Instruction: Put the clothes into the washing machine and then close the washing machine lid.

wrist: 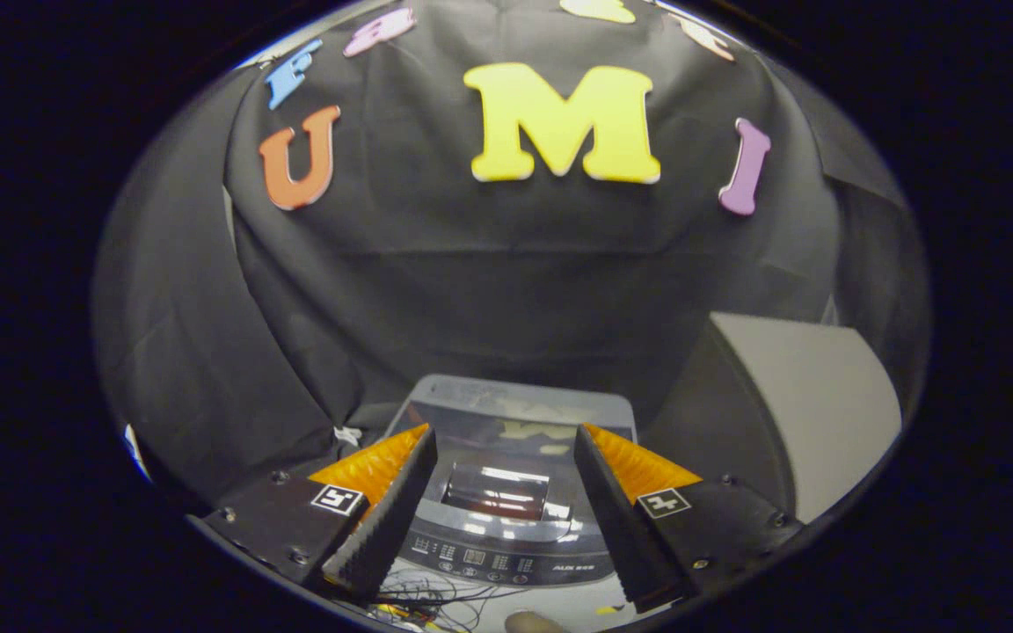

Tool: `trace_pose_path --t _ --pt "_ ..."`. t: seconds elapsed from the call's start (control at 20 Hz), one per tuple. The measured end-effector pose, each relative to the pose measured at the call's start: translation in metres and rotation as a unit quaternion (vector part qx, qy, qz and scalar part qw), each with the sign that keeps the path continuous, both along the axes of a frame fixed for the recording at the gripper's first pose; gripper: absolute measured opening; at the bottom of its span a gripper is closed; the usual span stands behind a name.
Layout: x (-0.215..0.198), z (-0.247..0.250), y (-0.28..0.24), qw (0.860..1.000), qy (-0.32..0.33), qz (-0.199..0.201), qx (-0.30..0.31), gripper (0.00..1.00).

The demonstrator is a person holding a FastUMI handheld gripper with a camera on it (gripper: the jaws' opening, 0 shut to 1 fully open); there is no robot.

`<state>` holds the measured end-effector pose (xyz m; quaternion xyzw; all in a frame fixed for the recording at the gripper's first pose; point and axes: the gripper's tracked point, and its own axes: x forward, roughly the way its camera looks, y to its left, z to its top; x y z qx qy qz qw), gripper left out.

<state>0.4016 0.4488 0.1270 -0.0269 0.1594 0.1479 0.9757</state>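
Tongs [501,444] stand wide apart and hold nothing, above one washing machine [511,492] with its lid [506,440] closed, seen between the two fingers, with one grey box [801,396] to their right, black cloth wall [489,281] beyond.

Grey box [810,400], tangled wires [436,602], black cloth wall [489,281]

The tongs [503,440] are held spread wide apart, nothing gripped between the two fingers [388,510], which are pointed forward toward twelve o'clock and tilted slightly downward.
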Motion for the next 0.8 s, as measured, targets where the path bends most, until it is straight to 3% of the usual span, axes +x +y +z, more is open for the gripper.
trace_pose_path --t 0.3,0.5,0.65,0.8 --pt "-0.088 0.129 -0.093 0.987 -0.156 -0.007 0.043 0.98" --pt "-0.152 0.202 -0.188 0.959 -0.275 -0.039 0.058 1.0" --pt "-0.185 0.218 -0.256 0.945 -0.317 -0.062 0.058 1.0" --pt "-0.198 0.186 -0.325 0.95 -0.293 -0.082 0.073 1.0"
